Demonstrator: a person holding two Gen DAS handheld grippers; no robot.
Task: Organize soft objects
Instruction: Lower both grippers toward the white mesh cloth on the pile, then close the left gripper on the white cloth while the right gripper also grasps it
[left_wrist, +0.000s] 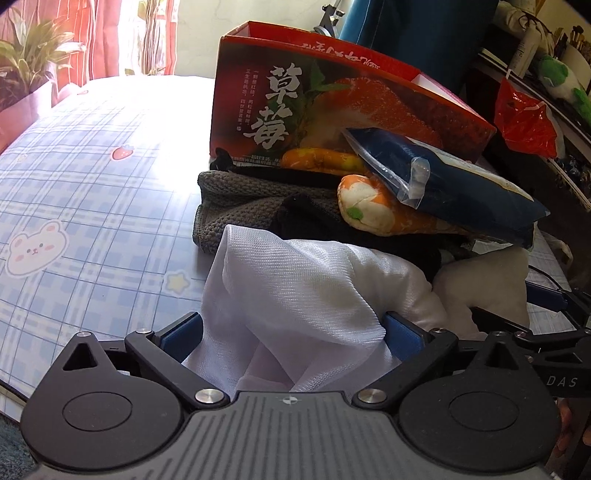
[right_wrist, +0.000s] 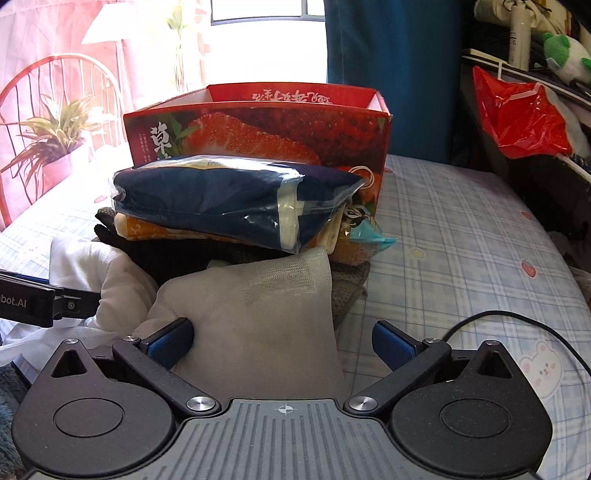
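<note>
A pile of soft things lies in front of a red strawberry box (left_wrist: 332, 99) (right_wrist: 258, 125): a navy item in a clear bag (left_wrist: 443, 181) (right_wrist: 221, 199), an orange plush (left_wrist: 369, 203), a grey knit cloth (left_wrist: 232, 206), black fabric, and a white mesh cloth (left_wrist: 295, 295) (right_wrist: 258, 314). My left gripper (left_wrist: 293, 332) is wide open with the white cloth bunched between its blue pads. My right gripper (right_wrist: 282, 341) is wide open around the cloth's other end; the cloth touches only its left pad (right_wrist: 173, 339).
A blue plaid sheet with bear and strawberry prints (left_wrist: 92, 184) (right_wrist: 461, 240) covers the surface. A red plastic bag (right_wrist: 517, 118) and a cluttered shelf stand at the right. A potted plant (left_wrist: 26, 70) stands at the far left. A black cable (right_wrist: 517, 317) lies by my right gripper.
</note>
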